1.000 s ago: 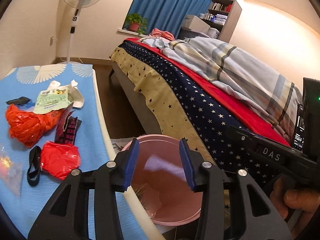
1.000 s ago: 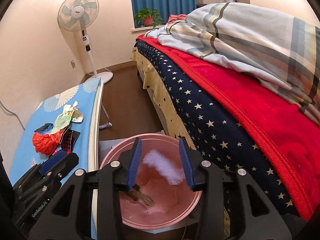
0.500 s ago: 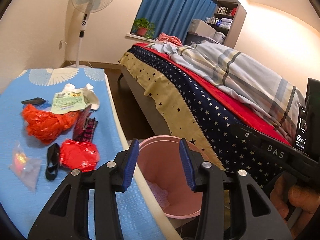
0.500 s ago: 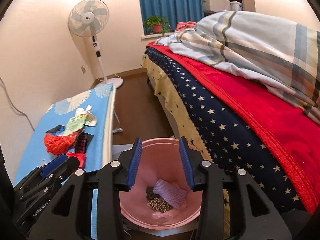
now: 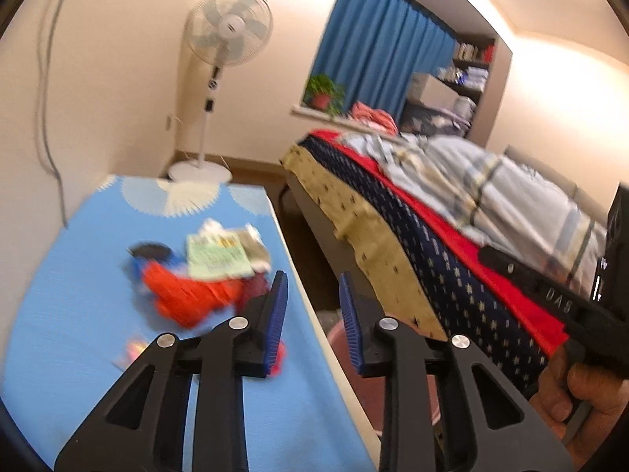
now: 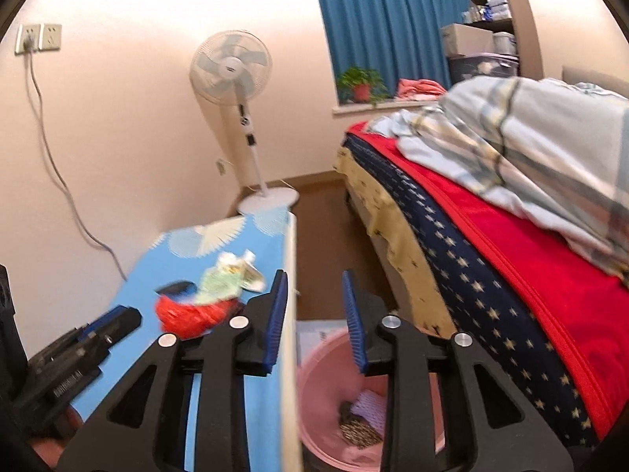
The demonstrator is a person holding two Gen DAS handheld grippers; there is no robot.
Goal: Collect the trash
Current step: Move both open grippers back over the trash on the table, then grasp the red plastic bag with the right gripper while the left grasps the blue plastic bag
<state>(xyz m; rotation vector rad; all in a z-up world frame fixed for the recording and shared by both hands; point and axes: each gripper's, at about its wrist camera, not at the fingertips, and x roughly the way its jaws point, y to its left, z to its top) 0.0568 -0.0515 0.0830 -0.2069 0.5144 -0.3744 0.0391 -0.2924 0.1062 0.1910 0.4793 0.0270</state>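
Trash lies on the blue table (image 5: pixel 78 314): an orange net bag (image 5: pixel 184 297), a pale green wrapper (image 5: pixel 216 257), a black piece (image 5: pixel 149 251) and a red wrapper (image 5: pixel 280 358) behind my left finger. My left gripper (image 5: pixel 312 320) is open and empty over the table's right edge. My right gripper (image 6: pixel 312 320) is open and empty above the table edge and the pink bin (image 6: pixel 326 385). The bin holds a purple mesh piece (image 6: pixel 369 407) and a dark patterned wrapper (image 6: pixel 359 430). The orange net bag (image 6: pixel 188 314) and the green wrapper (image 6: pixel 220 287) also show in the right wrist view.
A bed (image 5: pixel 452 244) with a starred blue cover and a striped quilt runs along the right. A standing fan (image 5: pixel 228 39) is at the far wall. Brown floor (image 6: pixel 318 212) lies between table and bed. The pink bin (image 5: pixel 336 336) stands on the floor by the table.
Both grippers have lifted and swung left, away from over the bin toward the table. The purple mesh piece that was falling now lies in the bin.
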